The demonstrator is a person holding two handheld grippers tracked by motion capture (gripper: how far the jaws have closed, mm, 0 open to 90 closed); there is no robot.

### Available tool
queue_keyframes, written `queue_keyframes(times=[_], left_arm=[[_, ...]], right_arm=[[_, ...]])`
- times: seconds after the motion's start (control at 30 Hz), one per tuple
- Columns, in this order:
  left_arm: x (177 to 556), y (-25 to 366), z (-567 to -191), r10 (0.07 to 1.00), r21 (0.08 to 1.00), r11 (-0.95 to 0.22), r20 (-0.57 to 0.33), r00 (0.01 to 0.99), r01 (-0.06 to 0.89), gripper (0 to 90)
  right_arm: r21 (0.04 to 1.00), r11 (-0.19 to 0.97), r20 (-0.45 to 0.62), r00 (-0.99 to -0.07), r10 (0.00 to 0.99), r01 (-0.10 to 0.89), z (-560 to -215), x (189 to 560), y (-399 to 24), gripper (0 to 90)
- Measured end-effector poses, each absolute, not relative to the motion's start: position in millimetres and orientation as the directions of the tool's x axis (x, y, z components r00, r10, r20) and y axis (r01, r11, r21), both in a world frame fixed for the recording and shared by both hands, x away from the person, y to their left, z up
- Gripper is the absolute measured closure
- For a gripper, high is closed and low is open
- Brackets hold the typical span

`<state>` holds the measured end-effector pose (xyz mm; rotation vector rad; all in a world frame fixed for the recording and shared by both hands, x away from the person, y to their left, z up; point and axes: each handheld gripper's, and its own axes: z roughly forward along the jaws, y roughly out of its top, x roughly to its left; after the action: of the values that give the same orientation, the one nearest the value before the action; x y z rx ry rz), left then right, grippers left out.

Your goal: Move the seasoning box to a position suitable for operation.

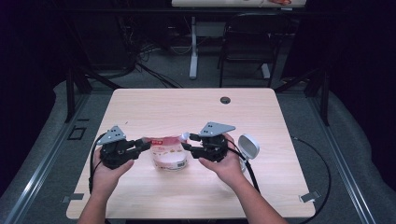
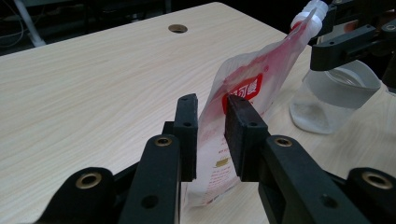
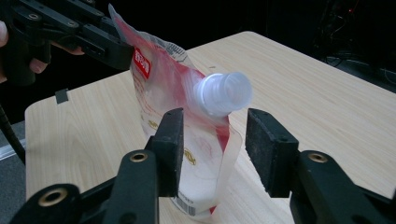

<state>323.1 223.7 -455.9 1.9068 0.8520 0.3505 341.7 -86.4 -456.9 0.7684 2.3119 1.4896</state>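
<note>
High view: the spouted pouch (image 1: 168,156) stands upright at the middle of the surface (image 1: 261,112), well clear of every edge, with open surface beyond it; the left gripper (image 1: 145,146) and right gripper (image 1: 187,142) flank it, both hands level above the near half. Left gripper view: the jaws are clamped on the pouch's side edge. Right gripper view: the jaws stand apart around the white spout (image 3: 223,93) without touching it; a clear jar (image 2: 334,95) stands just beside the pouch.

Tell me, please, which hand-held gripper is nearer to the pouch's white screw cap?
The right hand-held gripper: its jaws stand open on either side of the white cap. The left hand-held gripper is at the pouch's opposite edge.
</note>
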Motion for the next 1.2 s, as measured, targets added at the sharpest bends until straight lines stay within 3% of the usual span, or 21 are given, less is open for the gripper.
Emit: queue_keyframes(times=[0.27, 1.2], left_arm=[[322.3, 223.5, -455.0, 0.692, 0.869, -0.281, -0.111, 0.713, 0.408, 78.1], [312.9, 207.4, -446.2, 0.645, 0.869, -0.301, -0.118, 0.755, 0.393, 82.7]], right_arm=[[0.911, 0.33, 0.016, -0.822, 0.57, 0.247, -454.7, 339.4, -85.4, 67.7], [0.906, 0.356, -0.009, -0.829, 0.559, 0.231, -441.3, 318.5, -107.7, 71.0]])
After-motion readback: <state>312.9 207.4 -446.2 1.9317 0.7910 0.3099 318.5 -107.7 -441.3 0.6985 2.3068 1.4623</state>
